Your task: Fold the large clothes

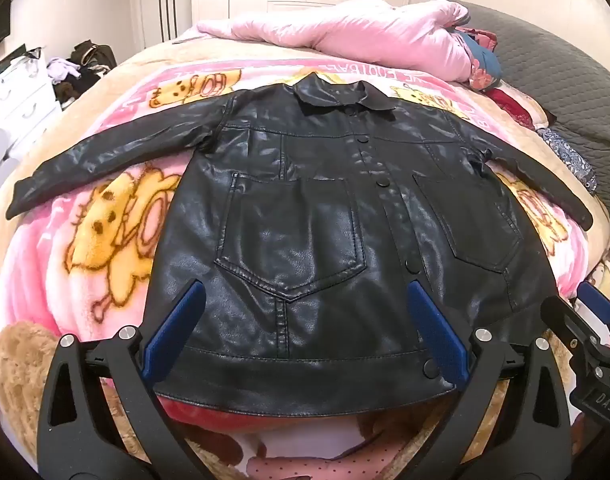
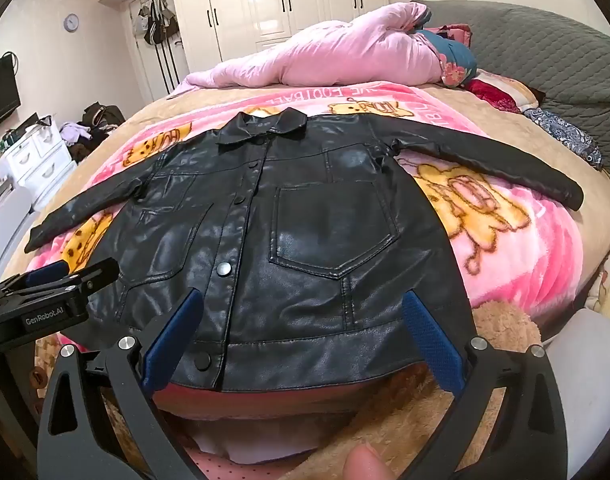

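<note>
Left gripper (image 1: pixel 305 300) spread wide, holding nothing, hovering over the jacket (image 1: pixel 305 216) hem at 6 o'clock. Right gripper (image 2: pixel 303 312) likewise spread, empty, over the hem's other half. Jacket lies flat, buttoned, front up on pink blanket (image 1: pixel 105 216), sleeves out toward 9 and 3, collar at 12. Pink quilt (image 2: pixel 345 56) beyond collar.

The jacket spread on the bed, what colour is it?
The jacket is glossy black, leather-like, with dark snap buttons; the right wrist view shows it best.
</note>
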Demonstrator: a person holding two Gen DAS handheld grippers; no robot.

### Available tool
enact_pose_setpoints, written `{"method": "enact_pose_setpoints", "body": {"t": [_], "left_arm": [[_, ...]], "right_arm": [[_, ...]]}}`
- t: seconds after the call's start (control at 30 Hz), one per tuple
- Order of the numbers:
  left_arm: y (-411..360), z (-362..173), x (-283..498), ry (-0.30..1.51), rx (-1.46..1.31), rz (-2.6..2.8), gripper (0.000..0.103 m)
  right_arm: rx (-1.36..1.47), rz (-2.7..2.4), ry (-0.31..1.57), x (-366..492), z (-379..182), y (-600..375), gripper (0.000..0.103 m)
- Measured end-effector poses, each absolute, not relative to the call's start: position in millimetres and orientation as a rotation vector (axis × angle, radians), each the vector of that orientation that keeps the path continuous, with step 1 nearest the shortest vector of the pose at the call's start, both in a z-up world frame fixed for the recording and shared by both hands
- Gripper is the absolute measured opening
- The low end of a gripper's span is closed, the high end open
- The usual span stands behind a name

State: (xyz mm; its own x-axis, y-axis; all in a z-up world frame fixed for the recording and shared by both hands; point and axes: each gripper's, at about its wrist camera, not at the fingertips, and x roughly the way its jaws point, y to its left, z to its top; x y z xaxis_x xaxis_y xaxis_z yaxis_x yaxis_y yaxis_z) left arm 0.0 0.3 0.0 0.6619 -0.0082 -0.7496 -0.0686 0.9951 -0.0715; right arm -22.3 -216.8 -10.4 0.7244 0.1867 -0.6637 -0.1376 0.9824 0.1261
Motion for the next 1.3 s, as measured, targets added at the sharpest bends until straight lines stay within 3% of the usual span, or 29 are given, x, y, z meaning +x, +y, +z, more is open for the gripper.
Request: {"method": "enact_pose_setpoints", "body": {"t": [1.3], "left_arm": [[2.4,5.2,1.4,0.849,-0.099,0.032,0.094]], "right_arm": [[0.062,0.177,0.74,-20.6,-10.3,-213.2,0.099]]}}
